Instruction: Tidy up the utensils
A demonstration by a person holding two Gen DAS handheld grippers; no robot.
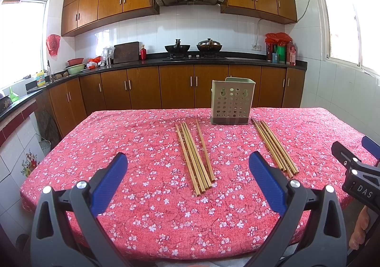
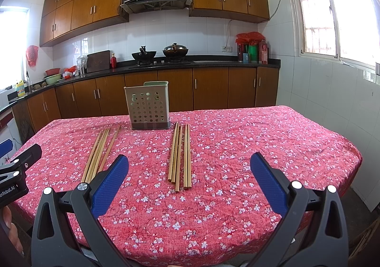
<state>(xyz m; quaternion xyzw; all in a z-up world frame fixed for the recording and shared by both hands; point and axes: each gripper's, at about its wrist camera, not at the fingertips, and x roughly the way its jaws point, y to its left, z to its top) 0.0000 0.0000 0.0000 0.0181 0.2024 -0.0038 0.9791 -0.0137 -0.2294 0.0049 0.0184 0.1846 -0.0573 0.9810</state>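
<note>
Two bundles of bamboo chopsticks lie on the red floral tablecloth. In the left wrist view the left bundle [image 1: 194,157] is ahead of my open, empty left gripper [image 1: 187,162], and the right bundle [image 1: 275,146] is further right. A pale green perforated utensil holder [image 1: 231,103] stands upright behind them. In the right wrist view the right bundle [image 2: 180,155] lies ahead of my open, empty right gripper [image 2: 190,165], the left bundle [image 2: 101,153] is to the left, and the holder [image 2: 149,105] stands behind.
The table [image 1: 142,195] ends just beyond the holder. Kitchen cabinets and a counter with woks [image 1: 193,48] run along the far wall. The right gripper's body [image 1: 356,172] shows at the left view's right edge, and the left gripper's body [image 2: 16,172] at the right view's left edge.
</note>
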